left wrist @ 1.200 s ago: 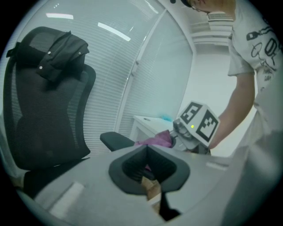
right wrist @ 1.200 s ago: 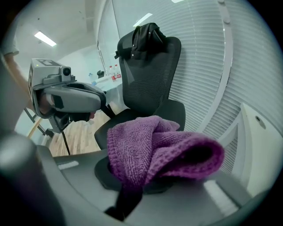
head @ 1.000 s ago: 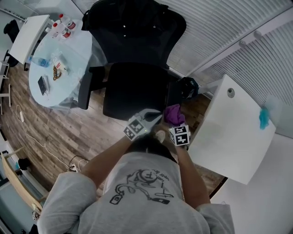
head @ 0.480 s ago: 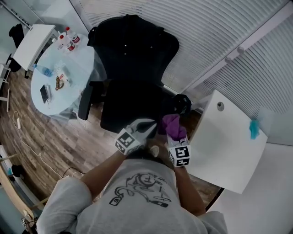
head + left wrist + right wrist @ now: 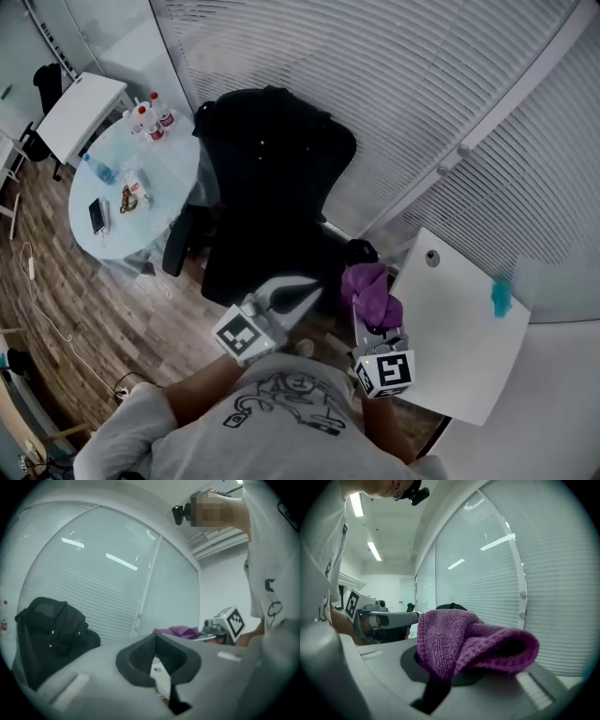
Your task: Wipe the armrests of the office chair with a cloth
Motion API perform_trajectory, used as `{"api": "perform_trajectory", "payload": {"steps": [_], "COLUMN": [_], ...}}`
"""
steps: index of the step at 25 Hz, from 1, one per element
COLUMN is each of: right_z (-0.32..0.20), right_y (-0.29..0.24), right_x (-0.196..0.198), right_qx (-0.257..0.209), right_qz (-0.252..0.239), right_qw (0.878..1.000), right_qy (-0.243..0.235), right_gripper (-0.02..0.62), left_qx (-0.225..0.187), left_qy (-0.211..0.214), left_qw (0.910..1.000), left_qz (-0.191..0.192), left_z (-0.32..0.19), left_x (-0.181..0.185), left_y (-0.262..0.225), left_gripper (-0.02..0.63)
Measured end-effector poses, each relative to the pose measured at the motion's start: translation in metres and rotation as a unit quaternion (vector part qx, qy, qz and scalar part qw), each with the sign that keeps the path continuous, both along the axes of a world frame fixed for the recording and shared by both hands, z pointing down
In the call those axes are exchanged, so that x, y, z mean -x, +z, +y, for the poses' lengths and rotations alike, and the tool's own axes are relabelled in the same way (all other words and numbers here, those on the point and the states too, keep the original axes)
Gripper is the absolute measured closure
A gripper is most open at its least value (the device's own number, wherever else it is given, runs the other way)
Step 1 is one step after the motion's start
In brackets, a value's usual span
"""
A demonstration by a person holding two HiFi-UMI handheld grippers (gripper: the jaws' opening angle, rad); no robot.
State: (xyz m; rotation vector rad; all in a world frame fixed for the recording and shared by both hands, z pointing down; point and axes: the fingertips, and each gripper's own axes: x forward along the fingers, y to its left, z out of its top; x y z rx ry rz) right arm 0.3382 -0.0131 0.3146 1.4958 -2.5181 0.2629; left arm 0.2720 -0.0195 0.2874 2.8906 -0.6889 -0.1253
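The black office chair [image 5: 272,187] stands against the blinds, its left armrest [image 5: 178,239] towards the round table and its right armrest [image 5: 359,251] by the white desk. My right gripper [image 5: 364,307] is held up in the air near the right armrest, shut on a bunched purple cloth [image 5: 373,291] [image 5: 464,639] that drapes over the jaws. My left gripper [image 5: 302,291] [image 5: 156,638] hovers in front of the seat, shut with nothing in it. In the left gripper view the cloth [image 5: 177,631] and the chair back [image 5: 51,625] show beyond the jaws.
A round glass table [image 5: 164,202] with bottles, a phone and snacks stands left of the chair. A white desk [image 5: 459,328] with a teal object [image 5: 502,298] is at the right. Window blinds [image 5: 394,103] run behind the chair. A cable lies on the wooden floor [image 5: 56,309].
Both grippers have pulled back from the chair and risen. The purple cloth has come up off the right armrest area with the right gripper. The head view now looks farther out.
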Motion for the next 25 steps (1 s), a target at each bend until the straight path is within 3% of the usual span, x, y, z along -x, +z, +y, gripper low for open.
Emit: {"api": "perform_trajectory", "payload": {"steps": [4,12,25], "right_z": [0.011,0.022,0.048], "right_y": [-0.044,-0.051,-0.051], "right_x": [0.001,0.011,0.069], "right_qx": [-0.044,-0.05,-0.055], "right_qz": [0.0,-0.004,-0.011], "right_qw": [0.999,0.998,0.986], "right_qy": [-0.005,-0.028,-0.154], "right_gripper": [0.561,0.561,0.561], "left_qx": [-0.012,-0.009,-0.008], "left_qy": [-0.009,-0.04,-0.171], "left_qw": [0.9999,0.9991,0.9852], "left_qz": [-0.004,-0.014,-0.014], "left_z": [0.005,0.017,0.062], "left_x": [-0.003,0.008,0.062], "left_y": [-0.031,-0.037,-0.037], "left_gripper": [0.606,0.606,0.606]}}
